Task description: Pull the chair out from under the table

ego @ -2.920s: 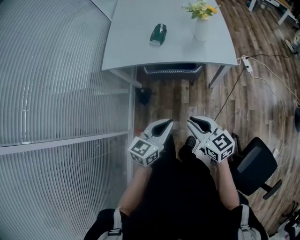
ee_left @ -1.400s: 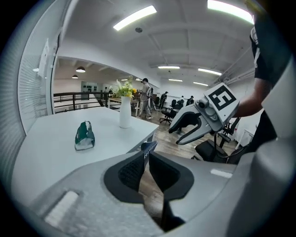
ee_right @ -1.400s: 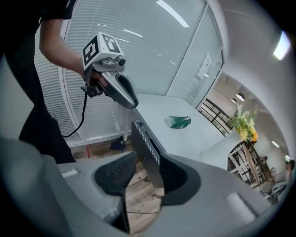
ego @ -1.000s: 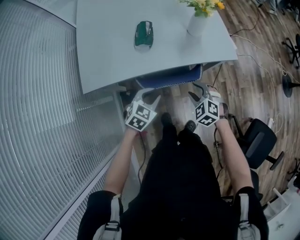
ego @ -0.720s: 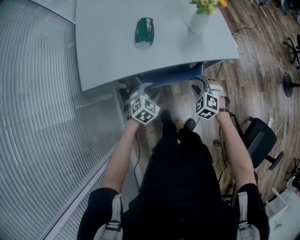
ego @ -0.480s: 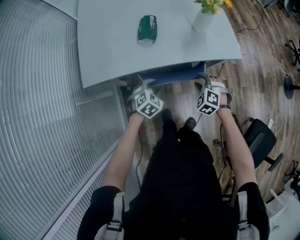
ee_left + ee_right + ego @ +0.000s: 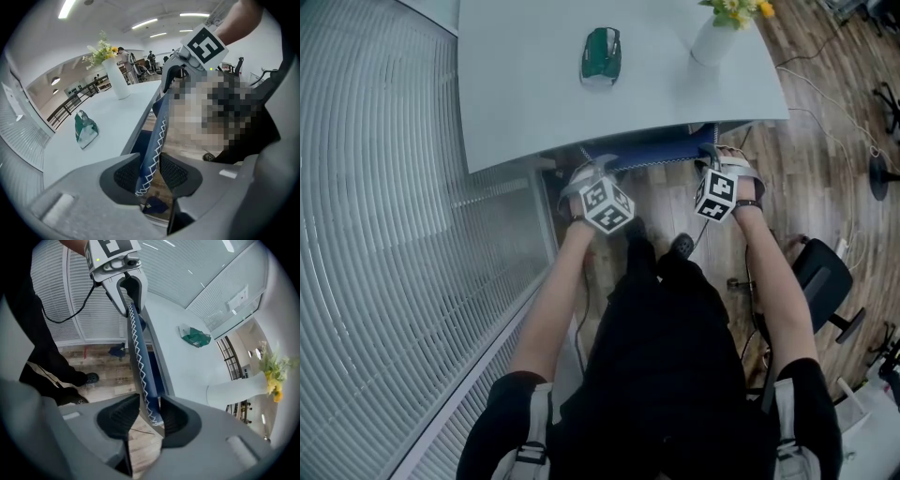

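The chair's blue back [image 7: 652, 150], edged with white zigzag stitching, shows just under the front edge of the pale table [image 7: 534, 103]. My left gripper [image 7: 592, 169] is at its left end and my right gripper [image 7: 712, 157] at its right end. In the left gripper view the chair back [image 7: 157, 131] runs between the pads of the left gripper [image 7: 151, 176] and fills the gap. The right gripper [image 7: 150, 416] holds the same edge [image 7: 138, 352] likewise. Both pairs of jaws have just been closing on the chair back.
A green object [image 7: 600, 54] and a white vase of flowers [image 7: 715, 37] stand on the table. A ribbed glass wall [image 7: 394, 234] runs along the left. A black office chair [image 7: 820, 277] stands at the right on the wood floor, with cables near it. The person's legs and shoes [image 7: 656, 253] are behind the chair.
Both grippers have come forward and down from in front of the person to the top edge of the chair back, and their jaws now sit around it.
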The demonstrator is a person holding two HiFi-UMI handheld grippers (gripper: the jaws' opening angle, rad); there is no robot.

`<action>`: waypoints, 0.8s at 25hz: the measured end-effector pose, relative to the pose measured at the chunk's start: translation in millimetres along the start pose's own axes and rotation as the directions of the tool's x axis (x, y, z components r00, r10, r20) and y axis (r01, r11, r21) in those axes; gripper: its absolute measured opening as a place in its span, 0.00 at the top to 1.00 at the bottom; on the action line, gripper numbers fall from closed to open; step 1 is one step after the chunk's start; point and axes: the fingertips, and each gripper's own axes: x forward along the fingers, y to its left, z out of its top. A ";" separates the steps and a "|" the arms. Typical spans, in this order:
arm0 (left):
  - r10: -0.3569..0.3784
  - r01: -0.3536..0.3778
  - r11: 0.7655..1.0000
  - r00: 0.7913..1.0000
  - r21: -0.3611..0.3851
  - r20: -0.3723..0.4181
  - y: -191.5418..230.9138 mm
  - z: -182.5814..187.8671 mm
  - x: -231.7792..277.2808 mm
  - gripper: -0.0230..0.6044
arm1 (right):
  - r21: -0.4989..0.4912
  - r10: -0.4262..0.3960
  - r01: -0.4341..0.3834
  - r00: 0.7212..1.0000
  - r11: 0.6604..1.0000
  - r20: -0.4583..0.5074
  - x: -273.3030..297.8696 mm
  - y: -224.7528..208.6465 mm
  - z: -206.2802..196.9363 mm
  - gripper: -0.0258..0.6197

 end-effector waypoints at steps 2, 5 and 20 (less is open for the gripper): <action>0.001 -0.001 1.000 1.000 -0.010 0.017 -0.4 0.1 -0.3 0.75 | -0.009 -0.017 0.017 1.000 1.000 -0.010 0.3 -1.6 -0.2 0.77; 0.014 -0.013 1.000 0.999 -0.025 0.034 -0.2 -1.2 -0.9 0.75 | -0.001 -0.028 0.028 1.000 1.000 -0.011 3.9 -0.3 -2.7 0.78; -0.046 0.046 0.998 0.999 -0.036 -0.017 -43.2 -14.9 -4.8 0.76 | 0.018 0.038 -0.038 0.999 0.999 0.011 -5.2 40.5 -11.9 0.81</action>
